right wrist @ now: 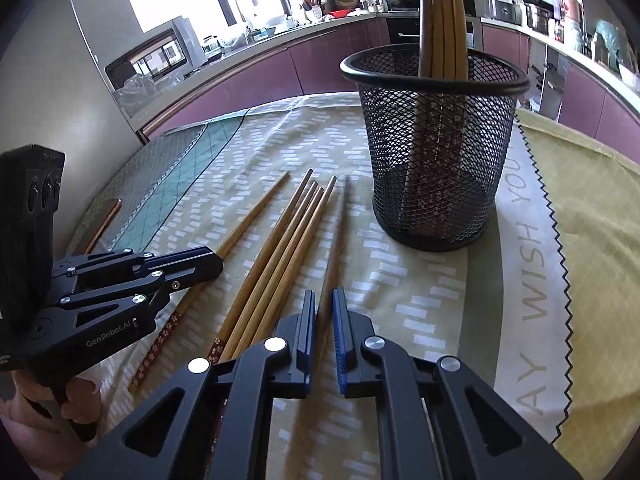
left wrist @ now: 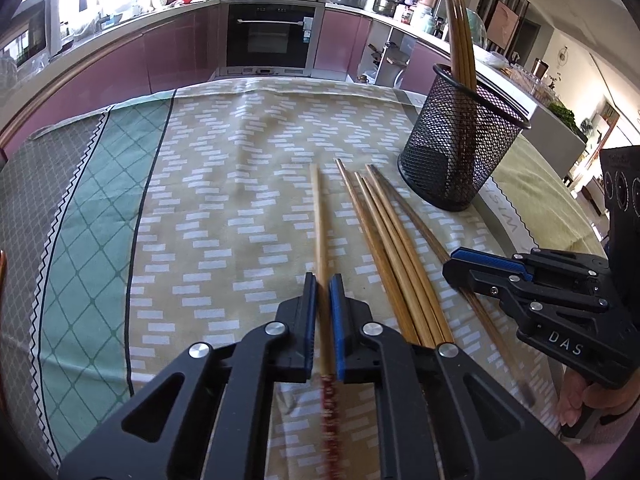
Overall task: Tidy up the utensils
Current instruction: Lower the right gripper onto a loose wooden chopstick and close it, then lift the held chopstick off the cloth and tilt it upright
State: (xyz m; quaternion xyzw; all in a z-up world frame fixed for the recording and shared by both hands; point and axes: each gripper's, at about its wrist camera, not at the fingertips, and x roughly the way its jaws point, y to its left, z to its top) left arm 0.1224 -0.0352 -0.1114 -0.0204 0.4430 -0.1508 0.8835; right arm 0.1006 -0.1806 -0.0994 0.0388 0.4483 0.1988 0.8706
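Note:
My left gripper [left wrist: 323, 280] is shut on one wooden chopstick [left wrist: 320, 232], which looks blurred; it also shows in the right wrist view [right wrist: 256, 212]. My right gripper [right wrist: 324, 300] is shut on a darker chopstick [right wrist: 340, 224] that lies on the cloth. Several more chopsticks [left wrist: 392, 248] lie side by side between the two grippers, also in the right wrist view [right wrist: 280, 256]. A black mesh cup [left wrist: 460, 148] stands at the far right and holds several upright chopsticks [left wrist: 460, 40]; it also shows in the right wrist view [right wrist: 436, 148].
A patterned tablecloth [left wrist: 224, 184] covers the table. A yellow-green cloth with lettering [right wrist: 532, 260] lies to the right of the cup. A copper-coloured stick [right wrist: 105, 220] lies at the far left. Kitchen counters and an oven [left wrist: 272, 36] stand behind the table.

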